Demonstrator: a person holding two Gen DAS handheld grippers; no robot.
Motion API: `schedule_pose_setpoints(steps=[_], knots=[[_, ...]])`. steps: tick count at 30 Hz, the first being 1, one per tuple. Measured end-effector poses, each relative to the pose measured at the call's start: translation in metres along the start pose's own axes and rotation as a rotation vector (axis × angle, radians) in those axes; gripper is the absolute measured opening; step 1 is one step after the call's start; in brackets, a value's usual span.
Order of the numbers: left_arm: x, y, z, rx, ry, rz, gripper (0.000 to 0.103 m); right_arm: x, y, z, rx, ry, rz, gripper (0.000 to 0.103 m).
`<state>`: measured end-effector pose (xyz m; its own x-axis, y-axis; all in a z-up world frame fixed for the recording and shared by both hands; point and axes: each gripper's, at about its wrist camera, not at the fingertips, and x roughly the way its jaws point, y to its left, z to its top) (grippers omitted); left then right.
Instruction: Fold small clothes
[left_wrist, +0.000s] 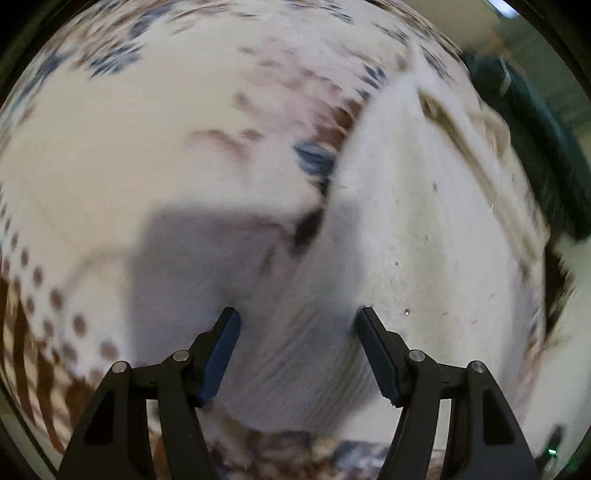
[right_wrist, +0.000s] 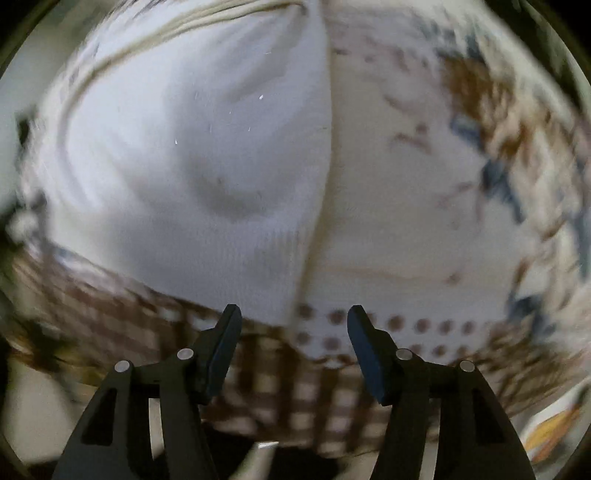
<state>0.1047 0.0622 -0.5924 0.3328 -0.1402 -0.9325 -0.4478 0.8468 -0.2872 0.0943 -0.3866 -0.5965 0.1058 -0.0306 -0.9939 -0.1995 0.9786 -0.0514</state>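
The white sock lies flat on a patterned cloth that covers the worktop, and both cameras sit very close over it; both views are blurred. In the left wrist view the ribbed cuff end of the sock lies right between the fingers of the left gripper, whose jaws stand spread with nothing held. In the right wrist view the sock fills the upper left, and its near edge meets the brown checked border of the cloth just ahead of the right gripper, which is likewise spread and empty.

The step in hand looks like taking hold of the sock to fold it. To do it well, each gripper should come down on the sock's edge only, pinching the knit without catching the cloth beneath. The left should close across the cuff, where the ribbing gives firm purchase. Lifting low and slowly would keep the sock flat and its edges lined up.
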Motion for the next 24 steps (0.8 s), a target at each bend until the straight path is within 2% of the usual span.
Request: schedule_pose_setpoints(steps=[1,2,3,6,11,13,15,17,19,21,24], knots=[[-0.002,-0.005,-0.003,0.032,-0.021,0.008,0.055,0.002,0.014,-0.008,-0.083,-0.043,-0.097,0.062],[-0.003,-0.008,-0.005,0.050,-0.029,0.003,0.025,0.004,0.026,-0.015,-0.140,-0.069,-0.162,0.062],[-0.006,-0.006,-0.006,0.049,-0.023,-0.008,0.007,0.009,0.037,-0.021,-0.190,-0.093,-0.225,0.062],[-0.019,0.005,-0.007,0.008,-0.046,-0.062,0.006,0.020,0.067,-0.037,-0.295,-0.167,-0.353,0.061],[-0.038,0.017,0.002,-0.014,-0.061,-0.099,0.006,0.025,0.090,-0.044,-0.324,-0.292,-0.486,0.060],[-0.040,0.014,0.004,-0.018,-0.058,-0.111,0.006,0.026,0.105,-0.041,-0.311,-0.333,-0.526,0.057],[-0.041,0.014,0.006,-0.009,-0.053,-0.110,0.006,0.029,0.095,-0.026,-0.279,-0.371,-0.580,0.052],[-0.035,0.017,0.011,-0.004,-0.048,-0.103,0.006,0.029,0.090,-0.015,-0.226,-0.417,-0.652,0.043],[-0.032,0.022,0.015,-0.024,-0.036,-0.114,0.006,0.028,0.079,-0.002,-0.165,-0.436,-0.700,0.041],[-0.032,0.023,0.016,-0.041,-0.032,-0.121,0.006,0.022,0.075,0.004,-0.123,-0.440,-0.718,0.041],[-0.031,0.022,0.015,-0.028,-0.023,-0.116,0.006,0.014,0.089,0.000,-0.190,-0.449,-0.629,0.041]])
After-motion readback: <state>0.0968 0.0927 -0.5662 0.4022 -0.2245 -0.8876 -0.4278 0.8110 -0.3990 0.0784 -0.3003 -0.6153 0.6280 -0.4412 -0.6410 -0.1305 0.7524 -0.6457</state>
